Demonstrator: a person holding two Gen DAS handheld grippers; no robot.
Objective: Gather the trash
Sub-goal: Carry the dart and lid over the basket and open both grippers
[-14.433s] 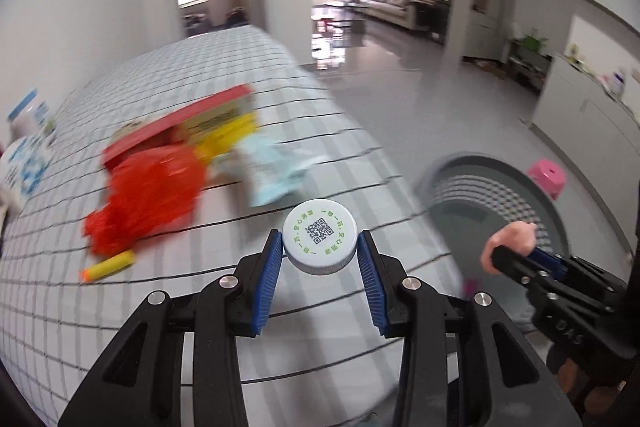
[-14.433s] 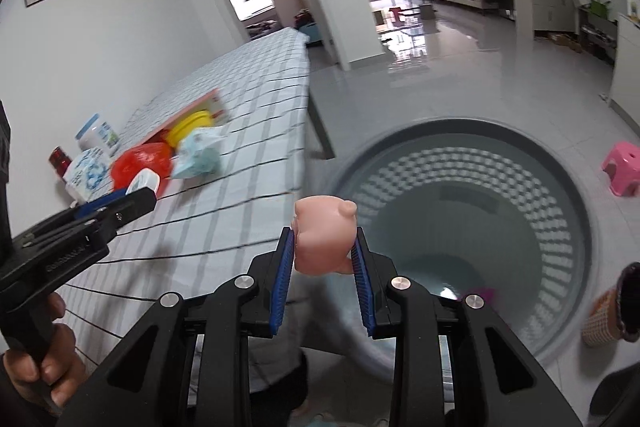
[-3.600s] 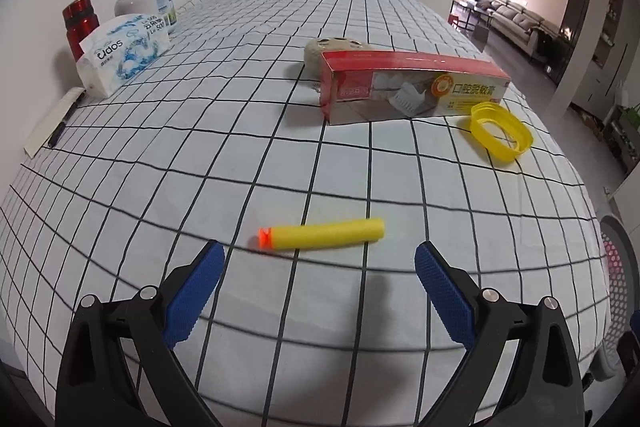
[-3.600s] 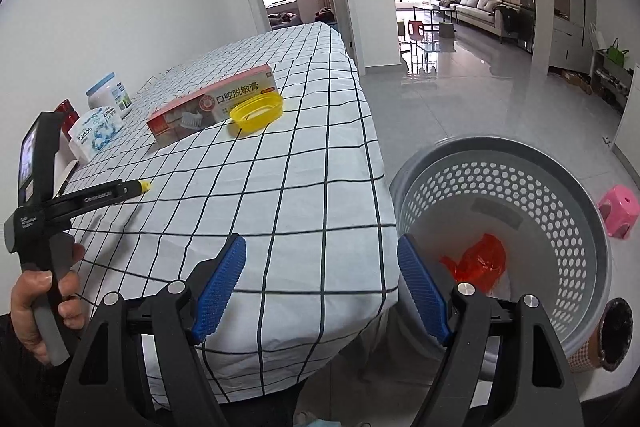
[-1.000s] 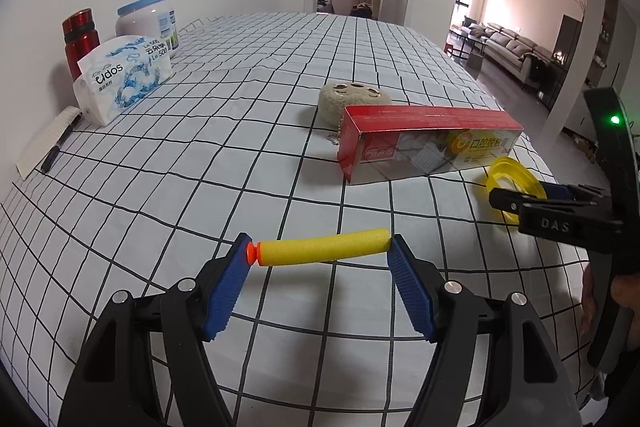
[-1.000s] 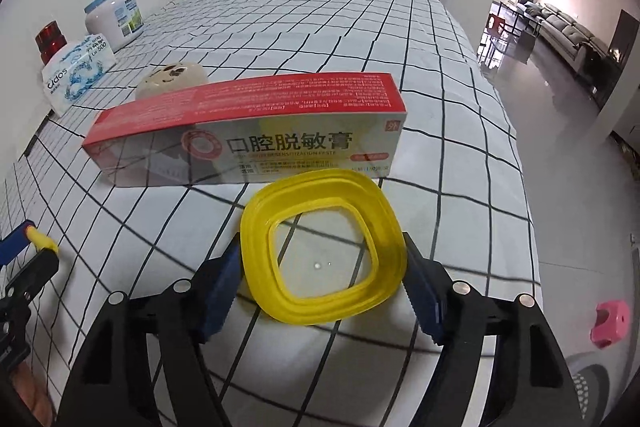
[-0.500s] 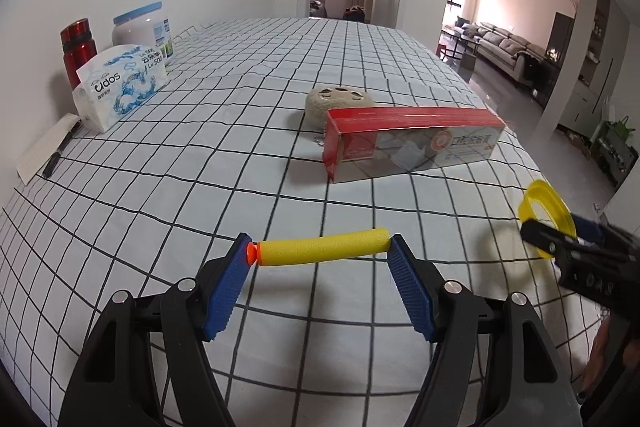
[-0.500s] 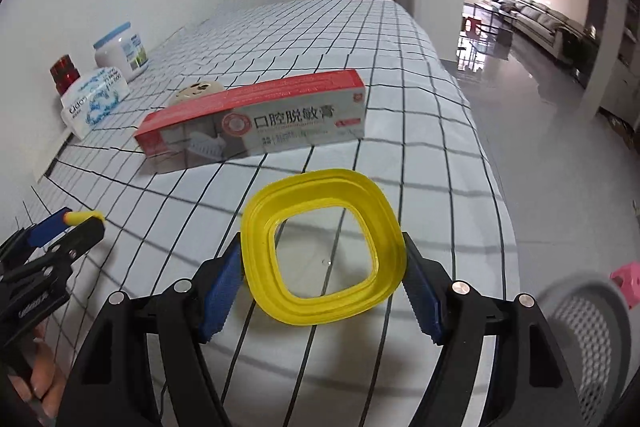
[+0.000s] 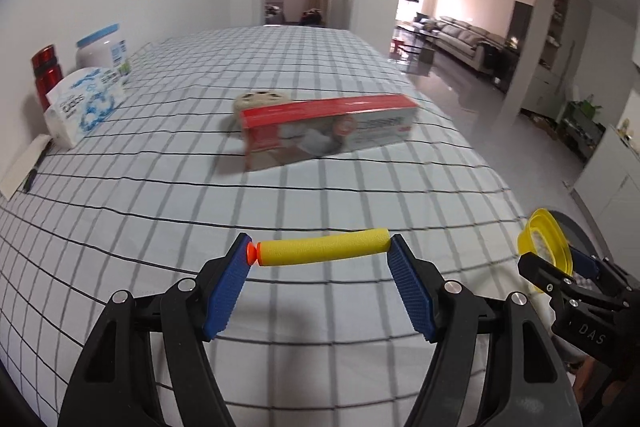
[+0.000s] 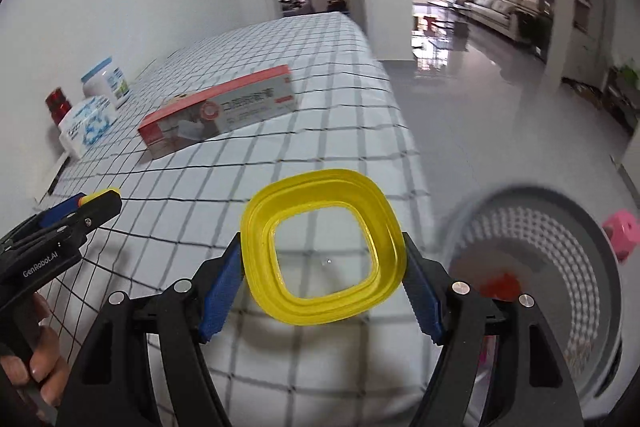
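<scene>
A grey perforated laundry-style basket sits on the floor at about four o'clock from the checked bench, a scrap of red trash lying in it. The right claw pinches a yellow, rounded-square plastic lid with a clear centre by its two outer edges, held above the bench's near corner. The left claw clamps a yellow foam dart, orange tip at nine o'clock, end to end between its blue pads, just above the cloth.
</scene>
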